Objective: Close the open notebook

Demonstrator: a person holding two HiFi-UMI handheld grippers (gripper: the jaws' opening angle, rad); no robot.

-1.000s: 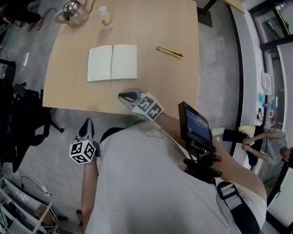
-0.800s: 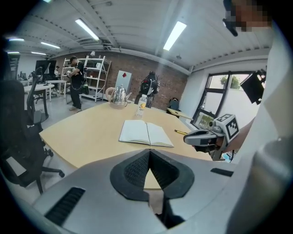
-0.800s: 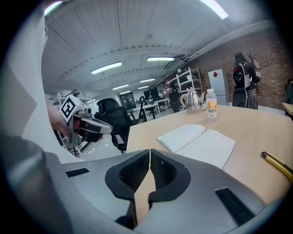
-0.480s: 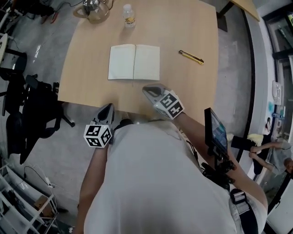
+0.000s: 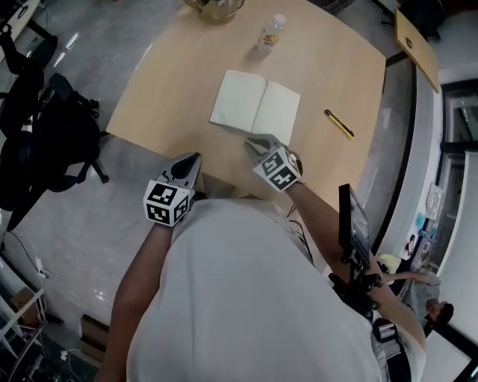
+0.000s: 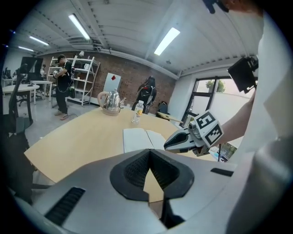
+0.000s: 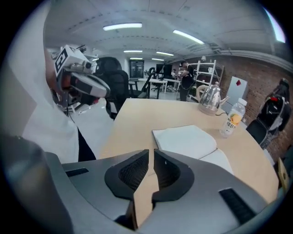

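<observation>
The open notebook [image 5: 256, 108] lies flat on the wooden table [image 5: 172, 89], both pale pages up. It also shows in the left gripper view as the notebook [image 6: 139, 138] and in the right gripper view as the notebook [image 7: 185, 140]. My right gripper [image 5: 251, 142] hovers just short of the notebook's near edge, its jaws shut on nothing. My left gripper [image 5: 196, 158] is over the table's near edge, left of the notebook, also shut and empty. In the left gripper view the right gripper [image 6: 171, 145] crosses in front of the notebook's right page.
A plastic bottle [image 5: 270, 33] and a glass kettle [image 5: 214, 7] stand at the far side of the table. A yellow utility knife [image 5: 339, 124] lies right of the notebook. A black chair [image 5: 45, 134] stands to the left; people are in the background.
Both grippers have moved forward toward the table. The right one dropped and rolled, closing in on the notebook's near edge. The left one reached the table edge.
</observation>
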